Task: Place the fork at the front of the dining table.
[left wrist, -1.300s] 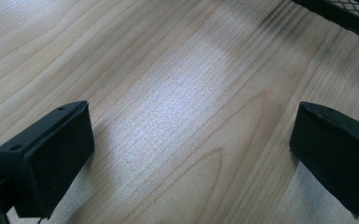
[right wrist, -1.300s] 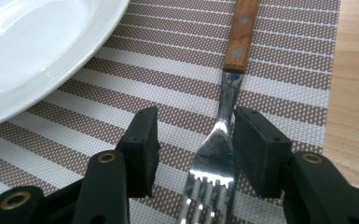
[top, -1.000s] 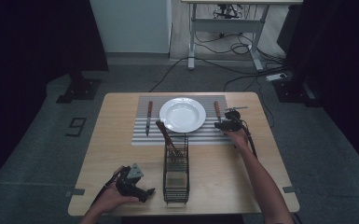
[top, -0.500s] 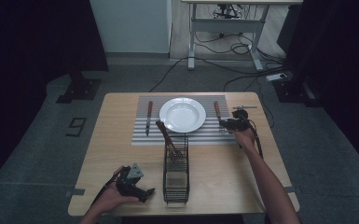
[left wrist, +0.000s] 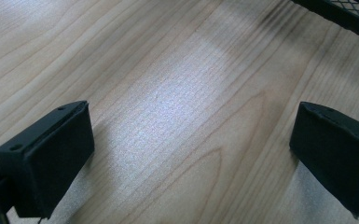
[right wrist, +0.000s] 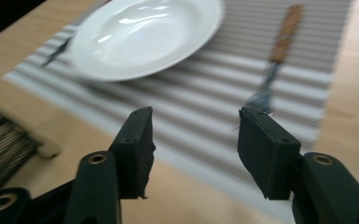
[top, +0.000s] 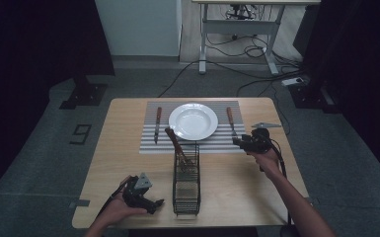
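Wire caddy (top: 186,181) standing on the surface (top: 128,128), a brown-handled utensil (top: 176,145) leaning out of it.
Both grippers, left (left wrist: 191,140) and right (right wrist: 193,140), are hovering with fingers spread, pinching nothing.

A plate (top: 193,121) sits on the middle of a placemat (top: 148,144) at the far half of the table (top: 113,148). A knife (top: 157,123) lies on the placemat left of the plate, a fork (top: 230,121) on it right of the plate. A wire basket (top: 186,185) stands nearer than the plate, holding a utensil (top: 175,145) that leans toward the plate. The left gripper (top: 148,200) rests left of the basket; the right gripper (top: 242,143) is at the placemat's near right corner.
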Demonstrator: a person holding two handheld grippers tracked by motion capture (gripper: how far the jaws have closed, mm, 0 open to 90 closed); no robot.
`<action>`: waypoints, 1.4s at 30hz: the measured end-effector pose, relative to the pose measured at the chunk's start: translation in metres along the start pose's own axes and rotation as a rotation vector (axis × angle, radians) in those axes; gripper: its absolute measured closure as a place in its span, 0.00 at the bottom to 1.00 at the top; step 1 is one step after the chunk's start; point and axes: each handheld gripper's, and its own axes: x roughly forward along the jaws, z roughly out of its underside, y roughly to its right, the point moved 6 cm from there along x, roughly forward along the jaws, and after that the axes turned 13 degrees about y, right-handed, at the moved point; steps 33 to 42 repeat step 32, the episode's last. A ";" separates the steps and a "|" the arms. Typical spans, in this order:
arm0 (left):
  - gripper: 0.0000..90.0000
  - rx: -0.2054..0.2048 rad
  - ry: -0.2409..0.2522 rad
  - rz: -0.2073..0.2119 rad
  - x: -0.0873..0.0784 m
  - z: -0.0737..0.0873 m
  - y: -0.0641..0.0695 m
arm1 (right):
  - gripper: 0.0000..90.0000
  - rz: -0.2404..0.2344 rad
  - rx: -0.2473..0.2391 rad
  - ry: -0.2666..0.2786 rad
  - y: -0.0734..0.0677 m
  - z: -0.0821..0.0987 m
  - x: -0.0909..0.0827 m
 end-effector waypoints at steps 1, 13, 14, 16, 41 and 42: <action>0.00 0.000 0.000 0.000 0.000 0.000 0.000 | 0.50 -0.016 0.004 0.001 -0.005 0.001 -0.003; 0.00 0.000 0.000 -0.001 0.000 0.000 0.000 | 0.49 -0.139 0.009 0.025 -0.054 0.020 -0.030; 0.00 0.000 0.000 -0.001 0.000 0.000 0.000 | 0.49 -0.141 0.007 0.020 -0.056 0.022 -0.032; 0.00 -0.001 0.000 -0.001 0.000 0.000 0.000 | 0.49 -0.145 0.006 0.023 -0.059 0.026 -0.034; 0.00 0.002 0.000 0.002 0.000 0.000 0.000 | 0.47 -0.136 -0.005 0.002 -0.059 0.037 -0.032; 0.00 0.002 0.000 0.002 0.000 0.000 0.000 | 0.47 -0.136 -0.005 0.002 -0.059 0.037 -0.032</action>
